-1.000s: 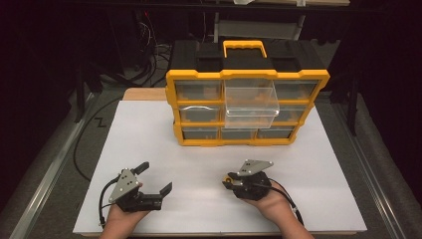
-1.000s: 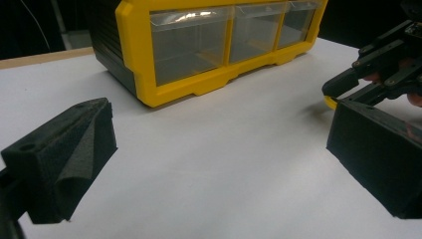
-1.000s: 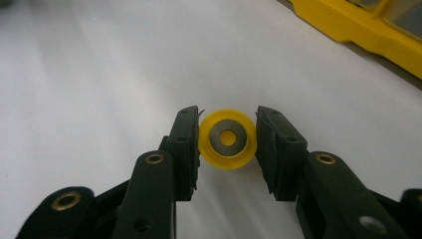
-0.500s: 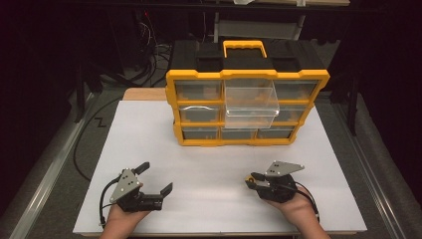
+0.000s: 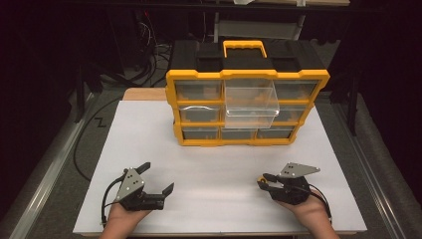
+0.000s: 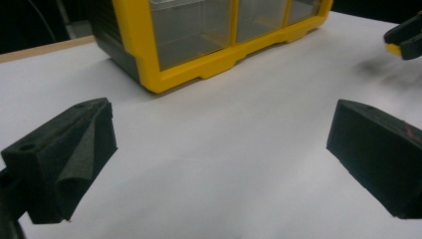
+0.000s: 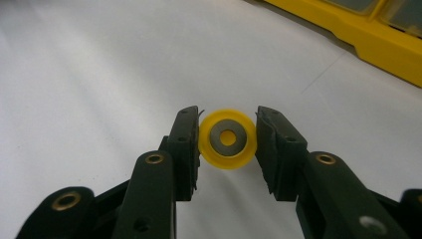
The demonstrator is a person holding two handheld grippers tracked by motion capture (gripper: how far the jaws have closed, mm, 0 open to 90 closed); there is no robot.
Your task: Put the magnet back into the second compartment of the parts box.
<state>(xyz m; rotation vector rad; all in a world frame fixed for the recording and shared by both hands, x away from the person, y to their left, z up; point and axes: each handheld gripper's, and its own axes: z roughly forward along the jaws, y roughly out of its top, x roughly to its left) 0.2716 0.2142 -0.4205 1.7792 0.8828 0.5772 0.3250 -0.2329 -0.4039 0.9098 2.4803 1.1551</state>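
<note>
Yellow wheel (image 7: 228, 139) pinched in right gripper (image 5: 263, 182) — now farther right; left gripper (image 5: 158, 180) spread, unmoved.

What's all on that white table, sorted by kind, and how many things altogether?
Yellow-and-black drawer organizer, one clear drawer pulled out: 1
Hand-held tools: 2, the left tool open, the right tool shut on the wheel
Small yellow wheel with a grey centre: 1
Total: 4

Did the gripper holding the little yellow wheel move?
Yes. In the high view the right gripper, shut on the yellow wheel, has slid to the right across the white table, farther out from under the yellow organizer.
</note>
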